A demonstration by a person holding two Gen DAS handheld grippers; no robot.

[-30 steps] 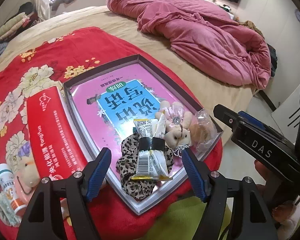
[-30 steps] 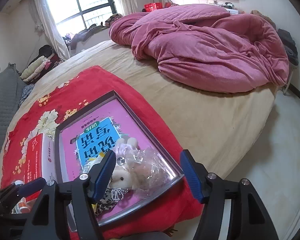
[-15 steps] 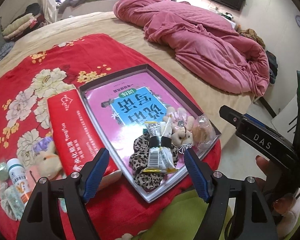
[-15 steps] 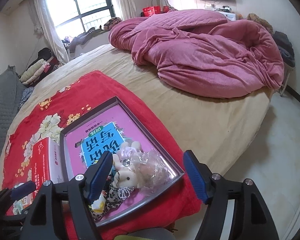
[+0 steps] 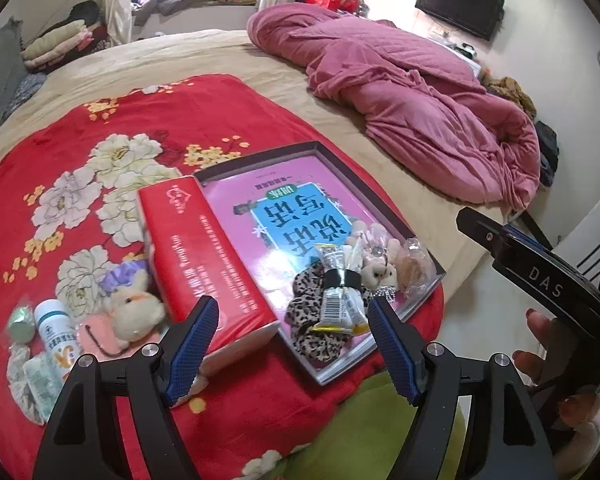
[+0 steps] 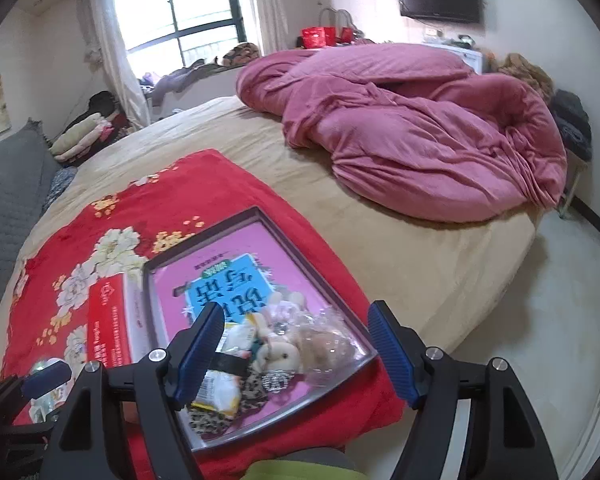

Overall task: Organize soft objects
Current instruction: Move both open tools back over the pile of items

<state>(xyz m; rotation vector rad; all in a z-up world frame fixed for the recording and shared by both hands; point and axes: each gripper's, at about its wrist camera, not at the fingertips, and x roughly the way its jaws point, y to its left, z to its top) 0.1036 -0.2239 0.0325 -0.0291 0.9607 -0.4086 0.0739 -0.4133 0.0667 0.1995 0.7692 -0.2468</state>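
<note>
A grey tray (image 5: 430, 258) with a pink book lies on the red floral blanket (image 5: 120, 128). In its near corner sit a leopard scrunchie (image 5: 306, 320), a banded snack packet (image 5: 340, 300), a small plush bear (image 5: 376, 274) and a wrapped plush (image 5: 414, 266). A cream plush rabbit (image 5: 134, 310) lies left of the red tissue pack (image 5: 204, 268). My left gripper (image 5: 294, 344) is open and empty, held above the tray's near edge. My right gripper (image 6: 296, 354) is open and empty, above the tray (image 6: 352, 320) and its bear (image 6: 280, 356).
A white bottle (image 5: 58, 332), a green cap (image 5: 22, 318) and small packets lie at the blanket's left. A pink quilt (image 5: 412, 96) is heaped at the far right of the bed. The bed's edge and the floor are to the right.
Both grippers have pulled back and up from the tray, so more of the blanket, tissue pack and rabbit shows. Both stay open. The objects have not moved.
</note>
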